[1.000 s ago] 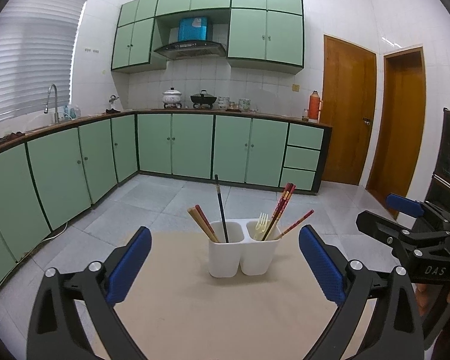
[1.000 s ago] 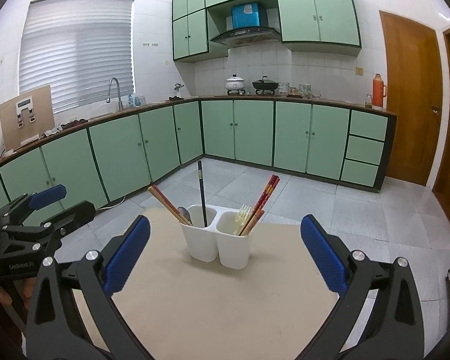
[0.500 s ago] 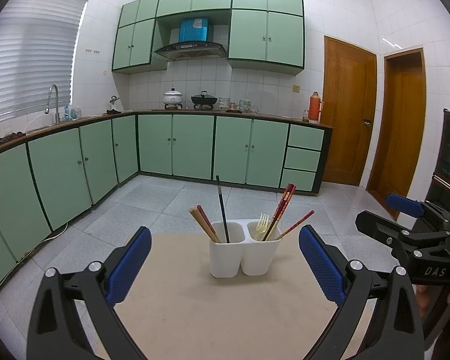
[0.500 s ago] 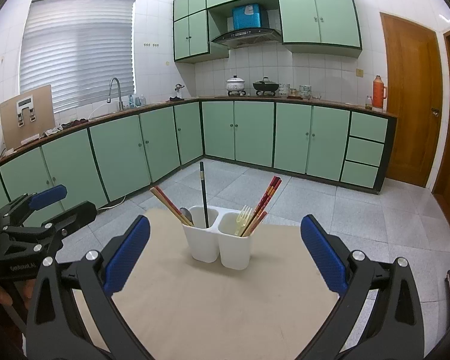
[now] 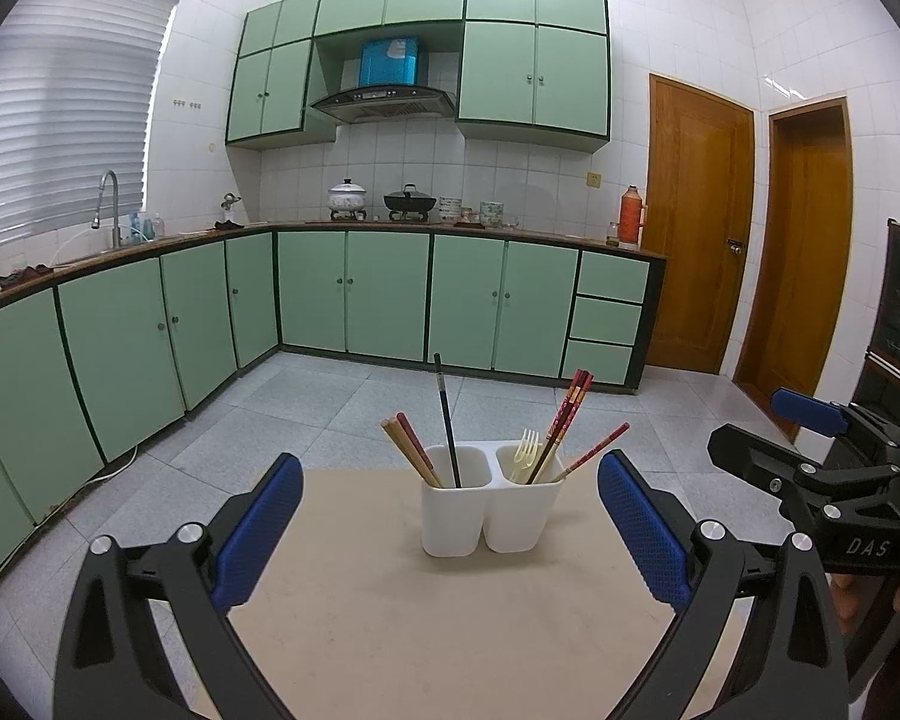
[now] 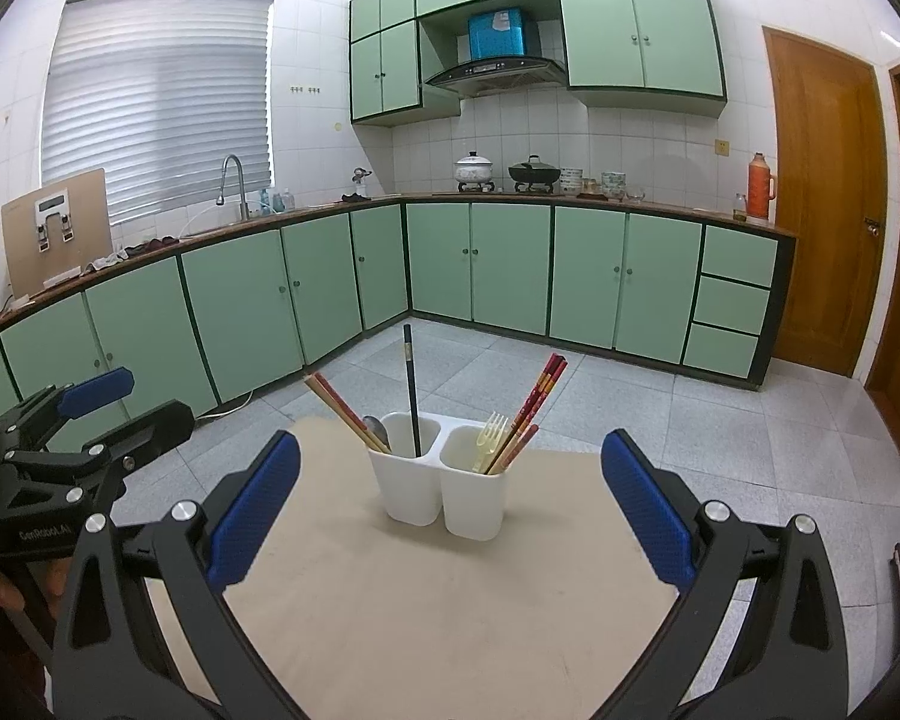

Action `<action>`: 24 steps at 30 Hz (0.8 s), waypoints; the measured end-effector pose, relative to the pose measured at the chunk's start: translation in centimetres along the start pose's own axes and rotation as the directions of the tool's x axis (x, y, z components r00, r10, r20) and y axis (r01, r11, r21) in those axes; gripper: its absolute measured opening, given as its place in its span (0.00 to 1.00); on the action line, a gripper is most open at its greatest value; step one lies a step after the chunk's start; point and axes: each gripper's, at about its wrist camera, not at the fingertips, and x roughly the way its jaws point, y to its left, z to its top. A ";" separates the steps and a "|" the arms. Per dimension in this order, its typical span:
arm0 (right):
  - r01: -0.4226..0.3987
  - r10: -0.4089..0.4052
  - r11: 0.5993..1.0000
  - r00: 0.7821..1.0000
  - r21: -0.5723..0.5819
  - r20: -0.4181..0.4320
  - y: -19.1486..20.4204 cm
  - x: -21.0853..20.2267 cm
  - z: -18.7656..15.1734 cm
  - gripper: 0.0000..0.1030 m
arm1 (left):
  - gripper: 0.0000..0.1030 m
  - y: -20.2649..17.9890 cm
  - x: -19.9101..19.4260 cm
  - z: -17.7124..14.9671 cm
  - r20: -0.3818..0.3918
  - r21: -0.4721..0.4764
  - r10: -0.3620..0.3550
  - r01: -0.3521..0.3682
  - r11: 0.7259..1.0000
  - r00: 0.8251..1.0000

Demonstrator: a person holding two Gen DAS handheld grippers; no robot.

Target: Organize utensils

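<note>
Utensils [image 5: 450,420] upright in holder [image 5: 489,504] — grippers [image 5: 450,528] apart.

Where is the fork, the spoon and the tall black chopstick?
fork [image 6: 493,427]: right wrist view, on its tines.
spoon [image 6: 377,431]: right wrist view, on its bowl.
black chopstick [image 5: 446,414]: left wrist view, mid-shaft.

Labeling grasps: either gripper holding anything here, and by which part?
Nothing held. Left gripper and right gripper both open and empty, short of the holder.

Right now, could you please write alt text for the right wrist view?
A white two-cup holder with chopsticks and a fork stands on a beige table, framed by the open right gripper. Green kitchen cabinets are behind.
</note>
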 end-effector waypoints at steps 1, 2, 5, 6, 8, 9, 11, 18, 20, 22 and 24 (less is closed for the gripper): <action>0.000 0.000 1.000 1.000 0.000 -0.001 0.0 0.0 0.0 0.95 | 0.94 0.0 0.0 0.0 0.000 0.000 0.000 0.000 1.000 1.000; 0.000 0.000 1.000 1.000 0.000 0.000 0.0 0.0 0.0 0.95 | 0.94 0.1 -0.1 0.0 0.000 0.001 0.000 0.000 1.000 1.000; 0.001 -0.001 1.000 1.000 0.001 0.000 0.0 0.0 0.0 0.95 | 0.94 0.1 0.0 0.0 0.000 0.001 0.000 0.000 1.000 1.000; 0.000 0.000 1.000 1.000 0.000 0.000 0.0 0.0 0.0 0.95 | 0.94 0.0 0.0 0.0 0.000 0.000 0.000 0.000 1.000 1.000; 0.001 -0.001 1.000 1.000 -0.001 0.000 0.0 0.0 0.0 0.95 | 0.94 0.0 0.0 0.0 0.001 0.000 0.000 0.000 1.000 1.000; 0.001 -0.001 1.000 1.000 0.000 -0.001 0.0 0.0 0.0 0.95 | 0.94 0.1 0.0 0.0 0.001 0.000 0.001 -0.001 1.000 1.000; 0.000 0.000 1.000 1.000 -0.001 -0.003 0.1 0.0 0.1 0.95 | 0.94 0.0 0.0 0.0 0.000 0.000 0.000 0.000 1.000 1.000; 0.000 0.000 1.000 1.000 -0.002 -0.003 0.2 0.0 0.1 0.95 | 0.94 0.1 0.0 0.0 0.001 0.000 0.000 0.000 1.000 1.000; 0.000 0.000 1.000 1.000 -0.003 -0.003 0.2 0.0 0.1 0.95 | 0.94 0.1 0.0 -0.1 0.000 0.000 0.000 0.000 1.000 1.000; 0.000 0.000 1.000 1.000 -0.001 -0.003 0.2 0.0 0.1 0.95 | 0.94 0.2 -0.1 0.0 -0.001 0.001 0.002 -0.002 1.000 1.000; 0.000 0.000 1.000 1.000 -0.002 -0.002 0.2 0.0 0.1 0.95 | 0.94 0.2 -0.2 0.0 0.000 0.000 0.002 -0.002 1.000 1.000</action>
